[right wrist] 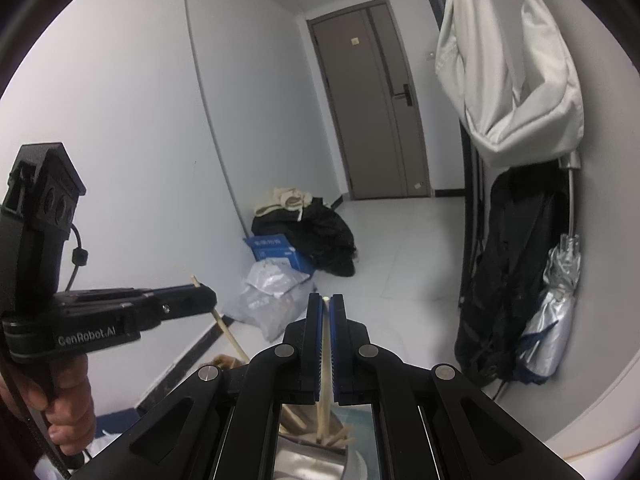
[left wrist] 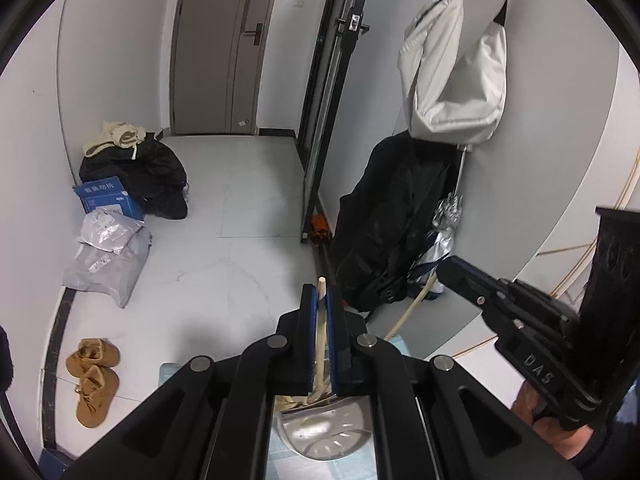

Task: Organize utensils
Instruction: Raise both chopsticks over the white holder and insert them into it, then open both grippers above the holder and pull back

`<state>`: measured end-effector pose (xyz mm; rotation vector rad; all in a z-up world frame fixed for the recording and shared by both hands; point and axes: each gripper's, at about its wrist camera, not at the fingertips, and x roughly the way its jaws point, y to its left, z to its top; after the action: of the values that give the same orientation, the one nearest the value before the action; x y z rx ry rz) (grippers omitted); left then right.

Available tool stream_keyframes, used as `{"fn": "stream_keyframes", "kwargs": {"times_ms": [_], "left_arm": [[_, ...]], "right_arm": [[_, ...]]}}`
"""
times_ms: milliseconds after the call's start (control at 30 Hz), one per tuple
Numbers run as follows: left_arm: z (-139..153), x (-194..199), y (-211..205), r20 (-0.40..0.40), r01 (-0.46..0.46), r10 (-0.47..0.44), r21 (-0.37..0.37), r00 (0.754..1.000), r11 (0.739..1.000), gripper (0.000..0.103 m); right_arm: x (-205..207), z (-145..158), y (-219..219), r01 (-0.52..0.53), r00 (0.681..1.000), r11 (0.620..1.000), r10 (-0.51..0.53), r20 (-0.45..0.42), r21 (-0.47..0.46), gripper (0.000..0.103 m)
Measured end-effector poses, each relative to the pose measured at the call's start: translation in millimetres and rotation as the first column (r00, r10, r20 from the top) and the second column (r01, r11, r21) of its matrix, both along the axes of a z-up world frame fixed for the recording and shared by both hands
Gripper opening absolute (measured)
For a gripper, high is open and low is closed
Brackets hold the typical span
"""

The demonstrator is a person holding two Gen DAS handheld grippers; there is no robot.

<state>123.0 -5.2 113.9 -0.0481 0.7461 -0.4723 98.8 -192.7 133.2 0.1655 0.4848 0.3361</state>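
Note:
In the left wrist view my left gripper is shut on a pale wooden chopstick, whose tip pokes out past the blue pads. Below it stands a shiny metal utensil holder with more chopsticks inside. My right gripper comes in from the right, gripping a second chopstick. In the right wrist view the right gripper is shut on its chopstick, which reaches down into the metal holder among several chopsticks. The left gripper is at the left, with its chopstick slanting down.
A grey door closes the hallway. Black bags, a blue box and grey parcels lie by the left wall, with brown boots nearer. A white bag, a dark coat and an umbrella hang at the right.

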Motion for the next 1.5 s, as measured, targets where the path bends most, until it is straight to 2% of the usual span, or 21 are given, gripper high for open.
{"fn": "stream_keyframes", "kwargs": {"times_ms": [300, 533, 733, 1000, 1300, 1400, 1467, 1500], "left_arm": [[-29.5, 5.5, -6.4, -0.026, 0.008, -0.007, 0.031, 1.000, 0.999, 0.001], [-38.4, 7.3, -7.1, -0.029, 0.012, -0.011, 0.049, 1.000, 0.999, 0.001], [-55.1, 13.3, -4.1, -0.080, 0.005, 0.000, 0.050, 0.997, 0.999, 0.001], [-71.3, 12.1, -10.1, -0.137, 0.040, -0.033, 0.045, 0.990, 0.998, 0.001], [-78.3, 1.8, -11.3, -0.156, 0.032, -0.025, 0.044, 0.987, 0.999, 0.002], [-75.7, -4.3, -8.6, -0.155, 0.013, -0.008, 0.035, 0.988, 0.999, 0.008], [-72.5, -10.4, -7.8, -0.135, -0.002, 0.007, 0.037, 0.991, 0.999, 0.027], [-69.9, -14.1, -7.1, -0.122, -0.007, 0.011, 0.032, 0.992, 0.999, 0.033]], "right_arm": [[3.1, -32.1, 2.3, -0.028, 0.997, 0.999, 0.031, -0.066, 0.035, 0.003], [5.5, -50.6, 9.9, -0.055, 0.993, 0.998, 0.059, -0.099, 0.040, 0.003], [11.4, -77.0, 11.3, -0.052, 0.985, 0.998, 0.059, -0.164, 0.047, 0.003], [13.7, -94.8, 15.8, -0.069, 0.975, 0.996, 0.081, -0.207, 0.062, 0.004], [2.1, -100.7, 16.5, -0.066, 0.973, 0.996, 0.077, -0.216, 0.058, 0.007], [-7.9, -97.2, 11.6, -0.056, 0.977, 0.996, 0.070, -0.203, 0.072, 0.020], [-18.4, -92.6, 8.0, -0.053, 0.981, 0.995, 0.068, -0.182, 0.085, 0.022], [-23.9, -89.9, 7.0, -0.049, 0.983, 0.996, 0.062, -0.171, 0.081, 0.028]]}}
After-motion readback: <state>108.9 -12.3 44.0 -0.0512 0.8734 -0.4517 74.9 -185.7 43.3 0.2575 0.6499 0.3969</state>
